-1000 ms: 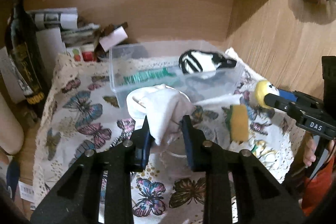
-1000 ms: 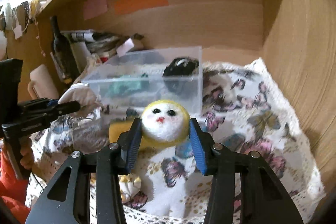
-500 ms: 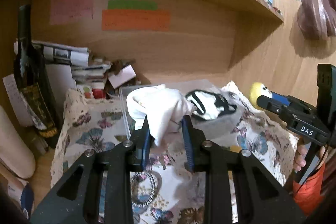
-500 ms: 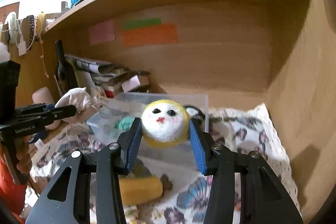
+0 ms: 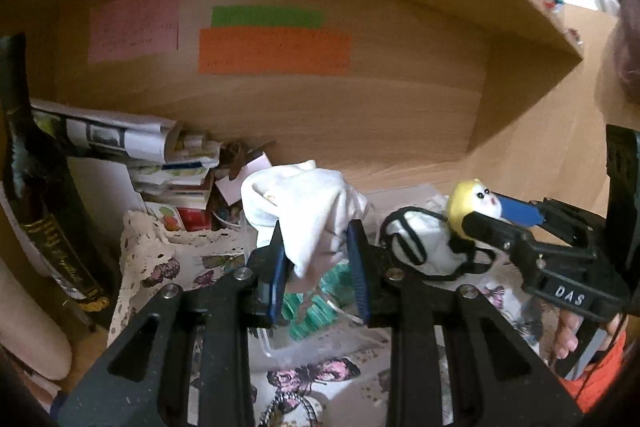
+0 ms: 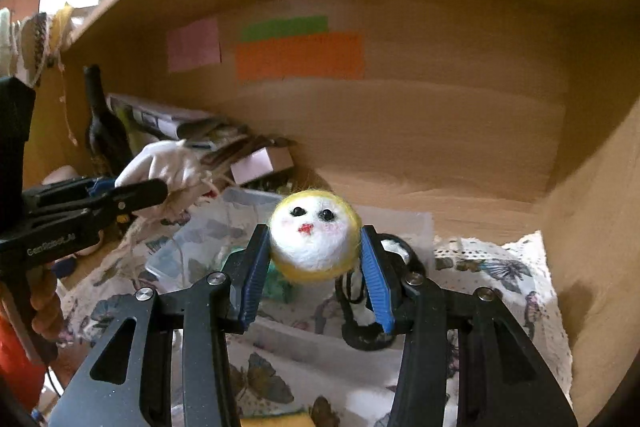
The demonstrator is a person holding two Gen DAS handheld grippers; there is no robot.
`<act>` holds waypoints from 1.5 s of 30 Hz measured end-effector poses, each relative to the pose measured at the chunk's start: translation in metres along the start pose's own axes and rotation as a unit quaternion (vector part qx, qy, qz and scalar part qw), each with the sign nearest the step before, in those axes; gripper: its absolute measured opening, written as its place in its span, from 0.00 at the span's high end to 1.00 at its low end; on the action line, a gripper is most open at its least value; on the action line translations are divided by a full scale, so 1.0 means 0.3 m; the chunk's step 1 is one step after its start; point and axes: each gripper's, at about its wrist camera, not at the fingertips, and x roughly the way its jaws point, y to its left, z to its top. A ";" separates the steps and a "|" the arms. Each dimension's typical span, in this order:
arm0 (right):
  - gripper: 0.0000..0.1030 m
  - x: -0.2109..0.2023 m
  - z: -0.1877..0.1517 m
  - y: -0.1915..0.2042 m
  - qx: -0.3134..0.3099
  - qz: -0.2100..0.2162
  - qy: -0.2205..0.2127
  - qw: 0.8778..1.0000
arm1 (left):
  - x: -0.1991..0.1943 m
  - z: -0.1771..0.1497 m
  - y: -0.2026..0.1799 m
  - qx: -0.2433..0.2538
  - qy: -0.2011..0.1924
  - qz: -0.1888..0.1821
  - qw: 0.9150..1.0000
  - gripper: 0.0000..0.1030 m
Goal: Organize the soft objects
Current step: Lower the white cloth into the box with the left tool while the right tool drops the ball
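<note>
1. I am working over the clear plastic storage box [image 6: 256,337], which is sitting on the butterfly-print lace tablecloth [image 6: 496,275] covering the table; it is already holding a black-and-white fabric piece [image 5: 420,247] and something green and ribbed [image 5: 320,303].
2. My left gripper [image 5: 318,271] is clenched on a crumpled white cloth [image 5: 304,211], carrying it in the air above the box's left part. I am judging that the cloth's loose threads could snag the rim, so I am planning to lower it well inside before letting go.
3. My right gripper [image 6: 314,277] is grasping a round white-and-yellow felted ball with a small painted face [image 6: 314,237], also in the air, over the box near the fabric piece.
4. The ball is likely to roll, so I am aiming it at a gap between the soft things, releasing low and one gripper at a time.
</note>
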 end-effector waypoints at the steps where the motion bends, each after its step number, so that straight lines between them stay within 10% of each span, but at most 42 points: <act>1: 0.60 0.015 -0.002 -0.001 -0.001 0.000 0.007 1.000 | 0.016 -0.003 0.002 -0.002 0.005 0.002 1.000 0.72; 19: 0.58 0.192 -0.050 0.019 -0.026 -0.002 0.102 0.994 | 0.227 -0.105 -0.006 0.022 0.112 0.004 0.993 0.66; 34: 0.23 -0.016 0.004 0.054 -0.038 -0.044 0.011 0.998 | 0.021 -0.050 -0.010 0.023 0.037 0.002 0.999 0.16; 45: 0.13 -0.231 -0.040 0.075 -0.018 -0.036 -0.044 0.998 | -0.152 -0.102 -0.040 0.042 -0.007 0.015 0.999 0.00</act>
